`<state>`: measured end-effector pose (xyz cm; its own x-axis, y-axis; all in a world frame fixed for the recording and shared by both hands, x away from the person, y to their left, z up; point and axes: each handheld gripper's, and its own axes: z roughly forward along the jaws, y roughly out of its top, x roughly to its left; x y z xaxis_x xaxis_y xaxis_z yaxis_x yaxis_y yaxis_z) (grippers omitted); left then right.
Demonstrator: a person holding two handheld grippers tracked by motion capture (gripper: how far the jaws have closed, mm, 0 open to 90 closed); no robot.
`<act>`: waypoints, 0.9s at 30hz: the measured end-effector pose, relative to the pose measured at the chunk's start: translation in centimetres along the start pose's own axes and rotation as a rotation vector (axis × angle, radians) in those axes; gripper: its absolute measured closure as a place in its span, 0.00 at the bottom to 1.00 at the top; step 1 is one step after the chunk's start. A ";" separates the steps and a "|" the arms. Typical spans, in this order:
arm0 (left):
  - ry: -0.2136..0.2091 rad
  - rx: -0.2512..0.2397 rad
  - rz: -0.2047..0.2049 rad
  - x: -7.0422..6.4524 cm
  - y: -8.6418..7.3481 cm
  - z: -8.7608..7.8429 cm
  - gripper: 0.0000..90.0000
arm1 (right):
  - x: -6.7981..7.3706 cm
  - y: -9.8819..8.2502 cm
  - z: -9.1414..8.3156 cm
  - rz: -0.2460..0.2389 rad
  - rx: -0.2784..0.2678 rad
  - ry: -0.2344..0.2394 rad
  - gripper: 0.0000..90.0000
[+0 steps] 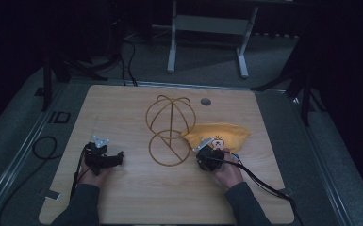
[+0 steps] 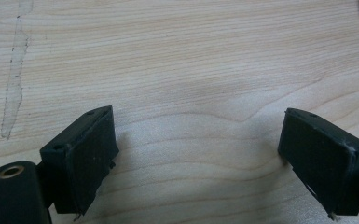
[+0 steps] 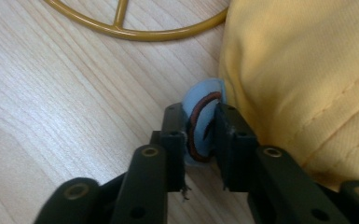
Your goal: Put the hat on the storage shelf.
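In the right gripper view the right gripper (image 3: 200, 135) is seen nearly closed, its two black jaws pinched on a pale blue patch (image 3: 204, 100) with a brown stitched ring, which projects from the edge of the yellow cap (image 3: 303, 70). The patch is squeezed on edge between the pads; only this small flap is held, not the body of the cap.

The cap lies on the wooden table (image 1: 136, 197) at the person's right, just beside the base ring of the gold wire stand (image 1: 169, 129), and is seen in the high view touching or overlapping that ring. The stand's round wire head rises well above the cap.

The left gripper (image 1: 104, 157) rests on the table well apart from the stand, its jaws held wide with nothing between them, as is shown in the left gripper view over bare wood.

Several risks are judged from this. The hold is taken on a thin, soft appliqué, so it may be pulled out of the pads, or its stitching strained, once the cap's weight is lifted. A cap hung from one edge is likely to droop and fold, and its loose cloth could be snagged on the wire. The stand looks light and is not steadied by the left gripper, so it may be pushed aside or tipped if the cap is dragged against it.
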<state>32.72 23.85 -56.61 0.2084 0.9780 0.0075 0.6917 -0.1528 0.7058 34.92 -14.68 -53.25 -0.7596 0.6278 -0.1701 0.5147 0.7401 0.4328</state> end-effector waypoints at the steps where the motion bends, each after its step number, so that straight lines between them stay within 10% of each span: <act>1: 0.000 -0.001 -0.001 0.0 0.0 0.0 0.13 | -0.1 0.0 0.0 0.000 0.003 0.001 0.87; 27: -0.001 -0.001 -0.001 0.0 0.0 0.0 0.13 | -2.8 0.4 -4.0 -0.023 0.029 0.066 0.92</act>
<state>32.72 23.85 -56.61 0.2087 0.9780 0.0061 0.6915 -0.1520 0.7062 35.73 -17.09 -49.07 -0.7955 0.5939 -0.1201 0.5075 0.7614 0.4033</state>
